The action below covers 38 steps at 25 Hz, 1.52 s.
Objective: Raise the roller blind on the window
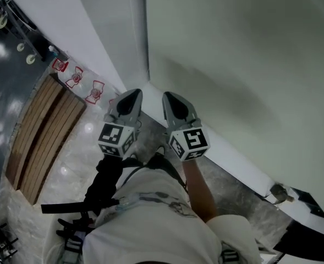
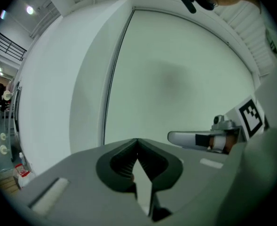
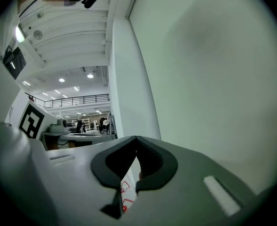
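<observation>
the left tool (image 1: 132, 96) and the right tool (image 1: 171, 98) are both closed on nothing, held side by side. the pale roller blind (image 1: 244, 48) hangs lowered over the window right in front of them.

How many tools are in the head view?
2. The left tool is at centre, pointing toward the wall corner; the right tool sits close beside it on the right. Both look shut and empty. None seems hidden.

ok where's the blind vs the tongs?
Head view, upper right: the blind fills that side, ahead of the left tongs and right tongs held side by side at centre; a white pillar borders its left edge.
</observation>
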Tool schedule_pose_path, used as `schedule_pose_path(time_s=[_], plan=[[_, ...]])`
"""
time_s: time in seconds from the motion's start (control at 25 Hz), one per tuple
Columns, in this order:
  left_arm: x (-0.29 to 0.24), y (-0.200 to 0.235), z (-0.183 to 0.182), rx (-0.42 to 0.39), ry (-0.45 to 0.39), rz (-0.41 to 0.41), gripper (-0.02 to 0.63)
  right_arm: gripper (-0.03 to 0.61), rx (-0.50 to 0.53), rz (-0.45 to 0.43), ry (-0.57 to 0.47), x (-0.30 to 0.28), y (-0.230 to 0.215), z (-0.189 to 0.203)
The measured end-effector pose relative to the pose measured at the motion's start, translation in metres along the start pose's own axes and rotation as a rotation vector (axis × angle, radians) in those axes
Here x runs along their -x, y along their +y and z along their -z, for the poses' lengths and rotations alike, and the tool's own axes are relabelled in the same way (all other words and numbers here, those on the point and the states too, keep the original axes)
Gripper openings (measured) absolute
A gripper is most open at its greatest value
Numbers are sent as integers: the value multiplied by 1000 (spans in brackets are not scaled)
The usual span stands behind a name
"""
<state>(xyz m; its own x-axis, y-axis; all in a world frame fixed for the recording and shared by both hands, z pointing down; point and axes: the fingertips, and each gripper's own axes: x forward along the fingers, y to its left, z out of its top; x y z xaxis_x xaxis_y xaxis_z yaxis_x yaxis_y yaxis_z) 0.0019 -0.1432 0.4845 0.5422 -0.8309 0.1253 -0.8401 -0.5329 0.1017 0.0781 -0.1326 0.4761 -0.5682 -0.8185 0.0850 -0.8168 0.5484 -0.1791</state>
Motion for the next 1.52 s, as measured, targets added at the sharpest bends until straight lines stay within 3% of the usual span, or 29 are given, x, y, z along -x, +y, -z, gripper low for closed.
schedule_pose_path(time_s=[0.2,0.6,0.84,0.92,0.96,1.0,1.36,1.52], plan=[[-24,46,0,21,-12,-33,-2,17,68,-93,2,-77,-16,-17],[-41,58,-27,9,-46,-3,-2,94,229,-204,-49,-197,-43,-128],[-37,80,-20,14,-23,-7,-1,118,292,-249,-19,-270,-39,-175],[-36,81,-19,11,-24,-4,-1,107,286,-272,-17,-275,-37,-181],[-36,81,-20,8,-27,-2,-2,80,283,-279,-19,-275,-35,-183],[-36,82,-21,6,-30,0,-1,9,284,-288,-23,-274,-33,-183],[-33,81,-42,-33,-82,23,0,5,276,-545,-17,-190,32,-175],[-44,72,-48,-58,-80,90,20,5,281,-635,-9,-150,60,-171]])
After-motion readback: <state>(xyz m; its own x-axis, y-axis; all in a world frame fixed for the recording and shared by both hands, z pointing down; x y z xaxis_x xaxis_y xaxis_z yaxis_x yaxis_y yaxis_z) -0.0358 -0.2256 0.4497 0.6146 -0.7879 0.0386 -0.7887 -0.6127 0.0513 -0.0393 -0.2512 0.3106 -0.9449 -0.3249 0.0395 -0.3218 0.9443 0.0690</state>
